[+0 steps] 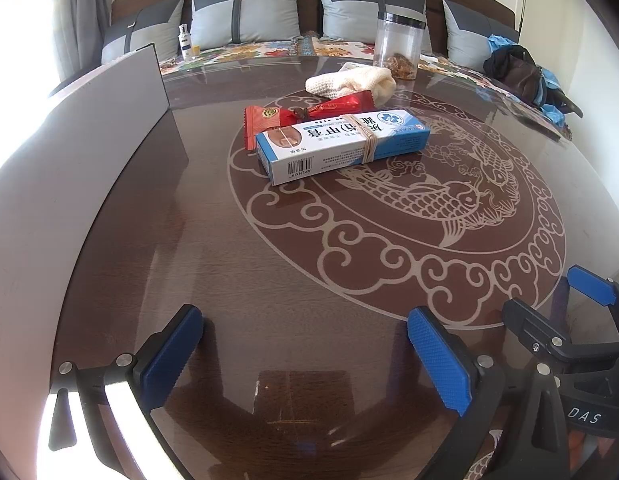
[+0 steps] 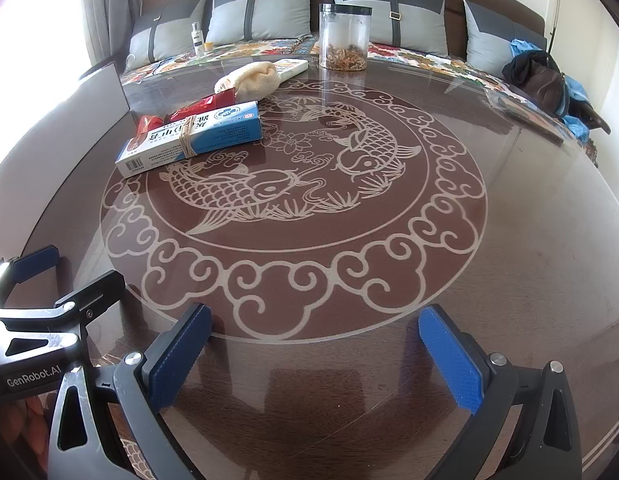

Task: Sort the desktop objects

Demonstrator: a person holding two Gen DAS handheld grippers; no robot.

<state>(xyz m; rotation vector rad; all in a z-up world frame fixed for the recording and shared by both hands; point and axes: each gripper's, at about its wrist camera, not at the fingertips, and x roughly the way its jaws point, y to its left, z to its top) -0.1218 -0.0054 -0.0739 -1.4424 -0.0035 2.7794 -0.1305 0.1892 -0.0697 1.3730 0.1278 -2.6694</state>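
Observation:
A blue and white box (image 1: pixel 341 144) bound with a rubber band lies on the round glass table (image 1: pixel 309 264); it also shows in the right wrist view (image 2: pixel 193 136). Red snack packets (image 1: pixel 269 118) (image 2: pixel 201 106) lie behind it, then a cream knitted pouch (image 1: pixel 349 82) (image 2: pixel 249 78) and a clear jar (image 1: pixel 399 44) (image 2: pixel 344 36). My left gripper (image 1: pixel 305 356) is open and empty, near the table's front edge. My right gripper (image 2: pixel 315 360) is open and empty, beside it on the right.
A grey upright panel (image 1: pixel 109 120) stands at the table's left. A white flat box (image 2: pixel 291 67) lies by the pouch. A sofa with grey cushions (image 2: pixel 265 12), a small white bottle (image 1: pixel 184 42) and a dark bag (image 2: pixel 545 80) lie beyond the table.

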